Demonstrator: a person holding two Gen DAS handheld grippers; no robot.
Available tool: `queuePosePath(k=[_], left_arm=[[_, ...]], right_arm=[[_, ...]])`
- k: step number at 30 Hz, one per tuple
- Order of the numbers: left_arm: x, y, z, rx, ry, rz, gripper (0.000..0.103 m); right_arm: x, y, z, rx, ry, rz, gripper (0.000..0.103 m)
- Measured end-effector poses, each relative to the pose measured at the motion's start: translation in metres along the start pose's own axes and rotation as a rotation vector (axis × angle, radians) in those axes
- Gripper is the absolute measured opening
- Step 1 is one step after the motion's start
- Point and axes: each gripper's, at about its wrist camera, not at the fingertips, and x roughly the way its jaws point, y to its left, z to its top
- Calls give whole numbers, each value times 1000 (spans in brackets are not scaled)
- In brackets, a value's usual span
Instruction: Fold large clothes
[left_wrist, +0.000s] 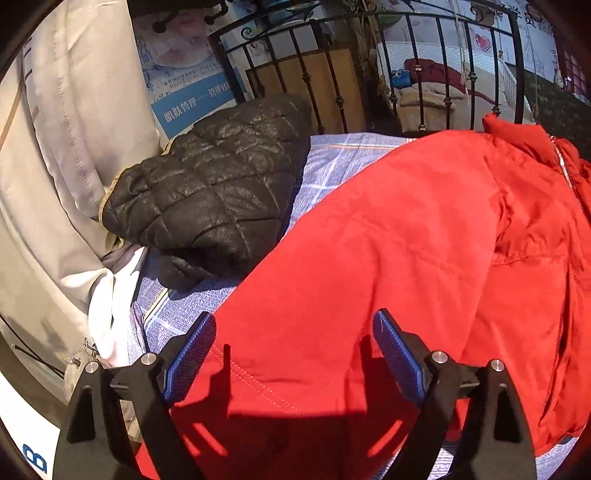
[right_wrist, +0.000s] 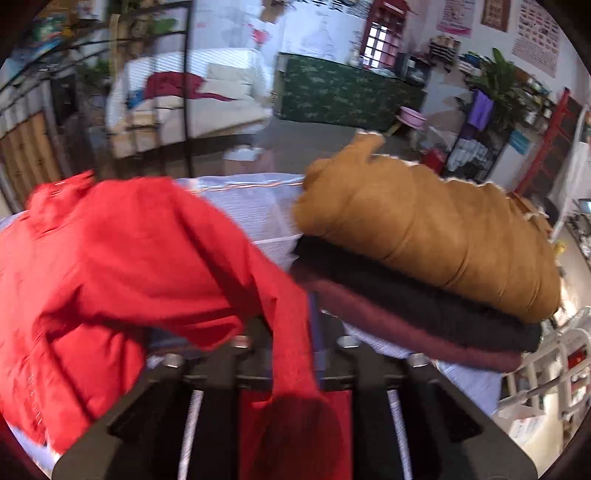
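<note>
Here the red jacket (left_wrist: 388, 229) lies rumpled, its zipper (left_wrist: 563, 162) showing.

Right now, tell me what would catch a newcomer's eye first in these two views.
The bright red jacket dominates, spread over the blue checked bedsheet, with the open left gripper hovering over its near edge. A strip of it runs between the right gripper's fingers, in a blurred view. A black quilted coat lies to its left, and a stack topped by a tan coat lies to its right.

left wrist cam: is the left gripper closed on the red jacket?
No. The left gripper stands open, its blue pads apart with the red jacket lying between them unpinched.
</note>
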Motion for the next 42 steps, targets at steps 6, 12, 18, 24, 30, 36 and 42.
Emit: queuePosePath(k=[6,12,18,24,30,36,42], left_arm=[[-36,-10,-5,24,-51,-116,86],[-47,-64,-29,141,-2,-367,87],[-10,-107,-67,177,45,-311,92],[18,-135,-39,191,23,-349,91],[35,-167,11,148,22,-355,52],[10,-171,74,60,15,-407,22],[-45,-109,149,-170,-58,-595,20]], right_arm=[[-34,-1,-16,130,-136,126,90],[-42,50,-83,55,-11,509,90],[-23,83,-146,68,146,593,90],[-17,88,-169,108,213,600,90],[-8,93,-175,134,247,616,90],[-7,97,-189,103,279,618,90],[-9,109,-191,47,247,634,90]])
